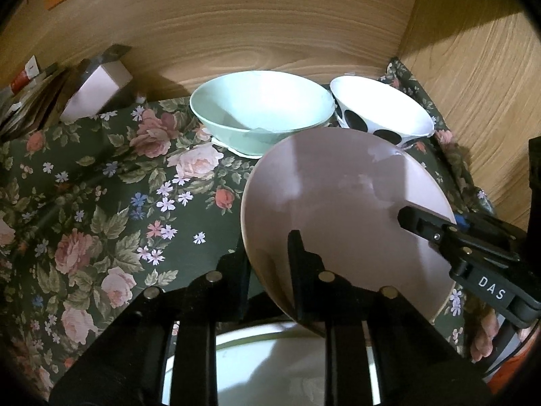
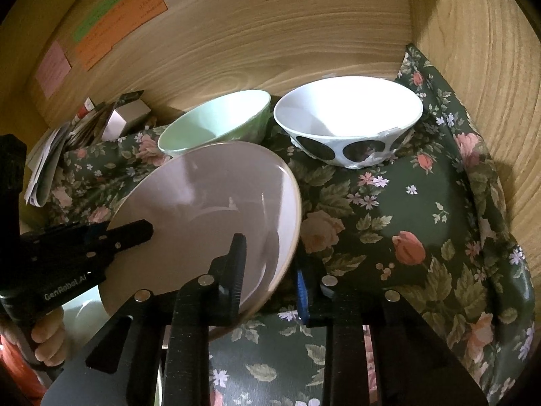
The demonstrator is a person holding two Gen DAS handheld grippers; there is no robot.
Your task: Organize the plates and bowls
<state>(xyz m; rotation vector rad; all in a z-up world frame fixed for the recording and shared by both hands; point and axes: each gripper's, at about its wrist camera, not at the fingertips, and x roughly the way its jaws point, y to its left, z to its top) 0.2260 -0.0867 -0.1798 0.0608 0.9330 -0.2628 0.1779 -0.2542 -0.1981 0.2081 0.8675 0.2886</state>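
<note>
A pale pink plate [image 1: 338, 196] [image 2: 203, 196] is held tilted above the floral cloth by both grippers. My left gripper [image 1: 267, 264] is shut on its near left rim, one finger over the face and one beneath. My right gripper [image 2: 270, 270] is shut on the opposite rim, with a blue pad under the plate. Each gripper also shows in the other's view: the right gripper [image 1: 426, 220], the left gripper [image 2: 135, 230]. Behind the plate stand a mint green bowl [image 1: 260, 108] [image 2: 216, 118] and a white bowl with black dots [image 1: 378, 108] [image 2: 348, 115].
A white dish [image 1: 270, 355] lies under the lifted plate. The floral cloth [image 1: 101, 203] [image 2: 422, 220] covers the surface, boxed in by wooden walls [image 1: 270, 17] at the back and right. Papers and a small box [image 1: 98, 88] sit back left. Coloured notes [image 2: 118, 17] hang on the wall.
</note>
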